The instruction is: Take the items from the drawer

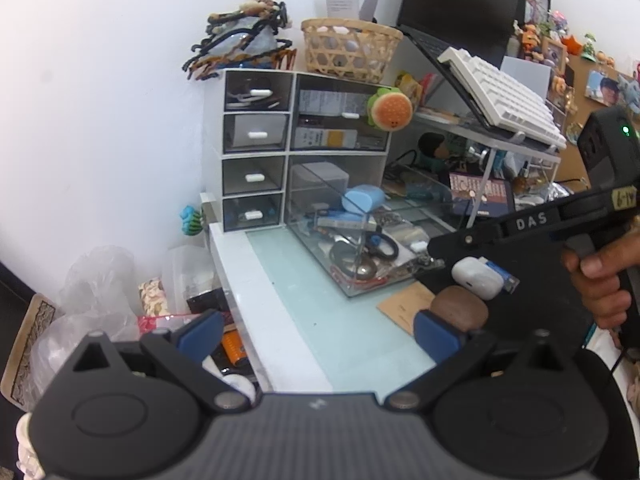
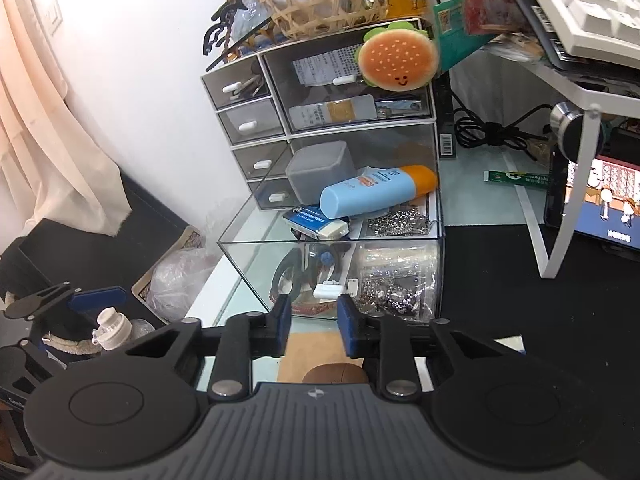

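Observation:
A clear drawer (image 2: 256,248) is pulled out of the white desk organizer (image 2: 320,120); it also shows in the left wrist view (image 1: 360,240). It holds a blue sunscreen tube (image 2: 376,192), a blue-and-white box (image 2: 316,222), a grey box (image 2: 320,170), scissors and metal chains. My right gripper (image 2: 311,324) hangs open, its jaws a small gap apart, just before the drawer's white handle (image 2: 334,290), holding nothing. My left gripper (image 1: 316,330) is open and empty above the glass desk. A white earbuds case (image 1: 476,276) and a brown oval object (image 1: 460,306) lie by the right gripper (image 1: 436,250).
A wicker basket (image 1: 350,50) and hair clips sit on top of the organizer, a plush burger (image 2: 396,60) hangs on its front. A keyboard (image 1: 508,96) and laptop rest on a white stand at the right. Plastic bags (image 1: 96,280) lie off the desk's left edge.

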{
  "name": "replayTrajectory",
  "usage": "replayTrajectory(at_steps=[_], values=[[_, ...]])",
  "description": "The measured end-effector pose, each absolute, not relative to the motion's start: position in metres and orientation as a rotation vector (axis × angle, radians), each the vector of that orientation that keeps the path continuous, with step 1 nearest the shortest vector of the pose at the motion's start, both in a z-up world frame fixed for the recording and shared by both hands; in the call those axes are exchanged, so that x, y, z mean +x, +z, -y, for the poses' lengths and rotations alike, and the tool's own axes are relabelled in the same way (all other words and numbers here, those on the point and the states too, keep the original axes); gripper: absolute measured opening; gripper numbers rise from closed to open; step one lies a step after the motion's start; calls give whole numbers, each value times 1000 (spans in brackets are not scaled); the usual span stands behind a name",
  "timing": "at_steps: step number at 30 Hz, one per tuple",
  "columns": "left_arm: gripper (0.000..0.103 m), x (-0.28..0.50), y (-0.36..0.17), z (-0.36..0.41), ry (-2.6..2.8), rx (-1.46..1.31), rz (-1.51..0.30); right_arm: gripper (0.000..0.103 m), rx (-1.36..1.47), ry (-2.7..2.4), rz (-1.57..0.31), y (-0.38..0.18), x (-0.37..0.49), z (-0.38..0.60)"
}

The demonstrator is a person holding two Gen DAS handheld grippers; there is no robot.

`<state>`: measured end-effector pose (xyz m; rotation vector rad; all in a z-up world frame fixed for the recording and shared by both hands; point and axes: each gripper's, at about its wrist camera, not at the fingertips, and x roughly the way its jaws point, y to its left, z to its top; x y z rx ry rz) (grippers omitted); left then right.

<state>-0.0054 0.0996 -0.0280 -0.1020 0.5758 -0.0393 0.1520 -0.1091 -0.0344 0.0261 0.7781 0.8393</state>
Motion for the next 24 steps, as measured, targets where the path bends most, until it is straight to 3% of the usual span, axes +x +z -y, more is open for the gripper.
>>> replayTrajectory(at_steps=[2, 24], values=[[103, -6, -29, -102, -40, -107, -576, 19, 23, 846, -779, -35, 154, 107], [103, 2, -44, -115, -30, -140, -594, 19, -28, 918, -756, -38, 155, 96]])
